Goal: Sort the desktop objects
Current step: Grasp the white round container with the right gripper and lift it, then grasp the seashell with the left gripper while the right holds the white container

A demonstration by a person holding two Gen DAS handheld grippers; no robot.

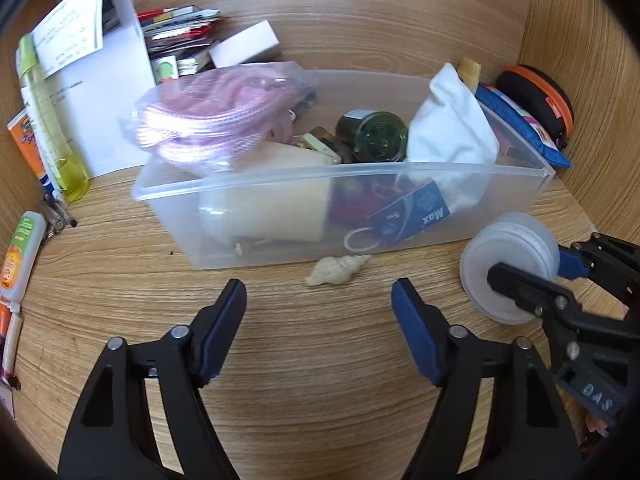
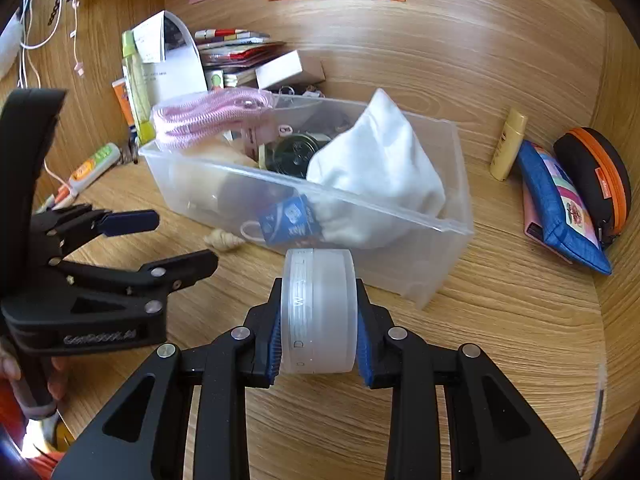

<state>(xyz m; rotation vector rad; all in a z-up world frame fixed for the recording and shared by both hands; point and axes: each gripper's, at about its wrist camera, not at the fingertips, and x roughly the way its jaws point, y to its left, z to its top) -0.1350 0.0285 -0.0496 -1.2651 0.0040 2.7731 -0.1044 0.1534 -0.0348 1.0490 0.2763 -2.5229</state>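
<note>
A round frosted plastic case is clamped between the blue pads of my right gripper, just in front of the clear plastic bin. The left wrist view shows that case in the right gripper at the bin's near right corner. My left gripper is open with nothing between its fingers, and a small cream seashell lies on the desk just beyond them, against the bin's front wall. The bin holds a bagged pink cord, a white cloth pouch, a dark green jar and a blue staple box.
A blue zip pouch, a black and orange round case and a yellow tube lie right of the bin. Papers in a white holder, a green bottle, cards and a white box crowd the back left. Wooden walls enclose the desk.
</note>
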